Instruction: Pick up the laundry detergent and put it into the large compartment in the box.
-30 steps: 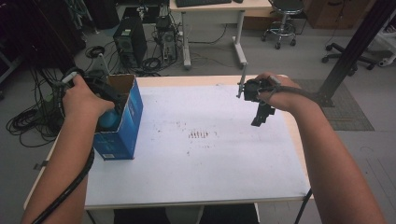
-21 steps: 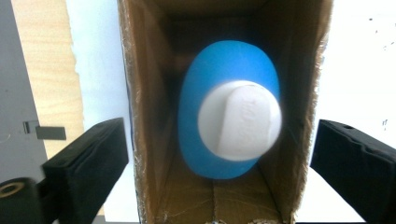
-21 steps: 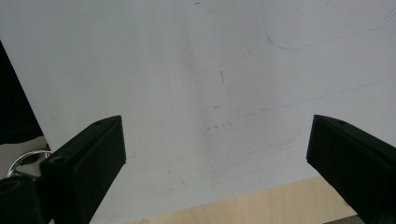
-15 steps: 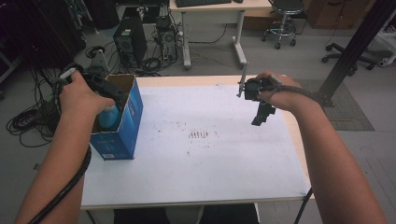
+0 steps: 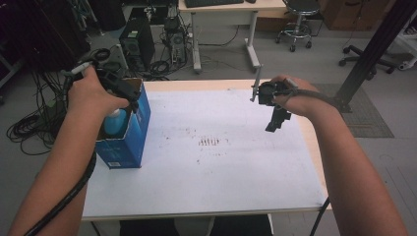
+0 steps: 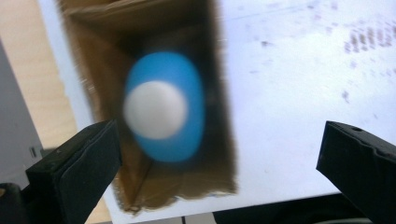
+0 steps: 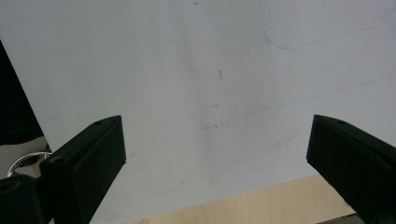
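Observation:
A blue cardboard box (image 5: 127, 142) stands open-topped at the table's left edge. Inside it a blue bottle (image 5: 114, 123) with a white cap stands upright; the left gripper view looks straight down on the bottle (image 6: 163, 107) between the brown inner walls of the box (image 6: 222, 116). My left gripper (image 5: 129, 98) hovers just above the box mouth. Its jaws have just been opening and now stand wide, with nothing between them (image 6: 222, 140). My right gripper (image 5: 275, 123) hangs open above the white sheet at the table's right side, empty (image 7: 215, 135).
A white sheet (image 5: 221, 167) with small dark marks covers most of the table. The wooden table edge (image 7: 261, 205) lies close under the right gripper. Behind the table are a desk, computer towers, cables and office chairs on the floor.
My left hand has lifted up and back from the box top, leaving the bottle inside. The right hand has not moved.

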`<state>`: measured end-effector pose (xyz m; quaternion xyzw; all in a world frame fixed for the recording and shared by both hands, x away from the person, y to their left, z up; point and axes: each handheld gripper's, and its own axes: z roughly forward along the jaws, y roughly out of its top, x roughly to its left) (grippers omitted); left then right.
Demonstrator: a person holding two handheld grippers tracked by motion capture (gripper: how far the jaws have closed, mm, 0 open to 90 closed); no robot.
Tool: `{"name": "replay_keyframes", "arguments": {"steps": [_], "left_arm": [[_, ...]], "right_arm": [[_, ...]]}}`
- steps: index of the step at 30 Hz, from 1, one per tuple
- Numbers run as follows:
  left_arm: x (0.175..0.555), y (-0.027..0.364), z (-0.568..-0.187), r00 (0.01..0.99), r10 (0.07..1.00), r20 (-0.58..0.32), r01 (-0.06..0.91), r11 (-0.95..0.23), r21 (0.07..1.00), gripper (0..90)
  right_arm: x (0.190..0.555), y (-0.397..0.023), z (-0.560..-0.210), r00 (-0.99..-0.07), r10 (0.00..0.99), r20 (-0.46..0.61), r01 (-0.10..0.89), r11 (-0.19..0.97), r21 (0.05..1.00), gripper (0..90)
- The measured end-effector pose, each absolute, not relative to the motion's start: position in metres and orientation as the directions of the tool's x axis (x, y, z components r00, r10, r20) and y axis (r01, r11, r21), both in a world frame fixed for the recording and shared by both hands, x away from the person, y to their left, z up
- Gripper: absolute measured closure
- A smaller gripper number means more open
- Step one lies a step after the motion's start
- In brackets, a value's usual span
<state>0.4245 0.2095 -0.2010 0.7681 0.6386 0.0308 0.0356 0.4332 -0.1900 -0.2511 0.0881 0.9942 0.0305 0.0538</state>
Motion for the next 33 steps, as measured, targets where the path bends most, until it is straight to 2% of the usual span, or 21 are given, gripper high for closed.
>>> {"name": "replay_keyframes", "arguments": {"steps": [3,6,13,19,22,33], "left_arm": [[0.424,0.191,-0.194,0.274,0.962,0.006,0.956,-0.273,0.105,0.2],[0.424,0.174,-0.191,0.373,0.927,-0.034,0.923,-0.366,0.117,0.2],[0.424,0.148,-0.188,0.469,0.881,-0.066,0.880,-0.460,0.117,0.2],[0.426,0.137,-0.186,0.546,0.836,-0.055,0.834,-0.537,0.127,0.2],[0.426,0.130,-0.187,0.604,0.797,-0.019,0.793,-0.598,0.120,0.2],[0.428,0.107,-0.189,0.789,0.613,-0.027,0.612,-0.782,0.116,0.2]], "right_arm": [[0.433,-0.190,-0.251,-0.978,0.182,-0.099,0.176,0.982,0.069,4.4],[0.433,-0.191,-0.250,-0.978,0.183,-0.100,0.177,0.982,0.066,4.5],[0.433,-0.192,-0.250,-0.978,0.181,-0.101,0.175,0.982,0.069,4.5],[0.434,-0.195,-0.250,-0.978,0.182,-0.102,0.175,0.982,0.069,4.5],[0.435,-0.196,-0.250,-0.978,0.185,-0.100,0.179,0.981,0.068,4.5],[0.438,-0.193,-0.252,-0.980,0.179,-0.090,0.174,0.983,0.061,4.5]]}}
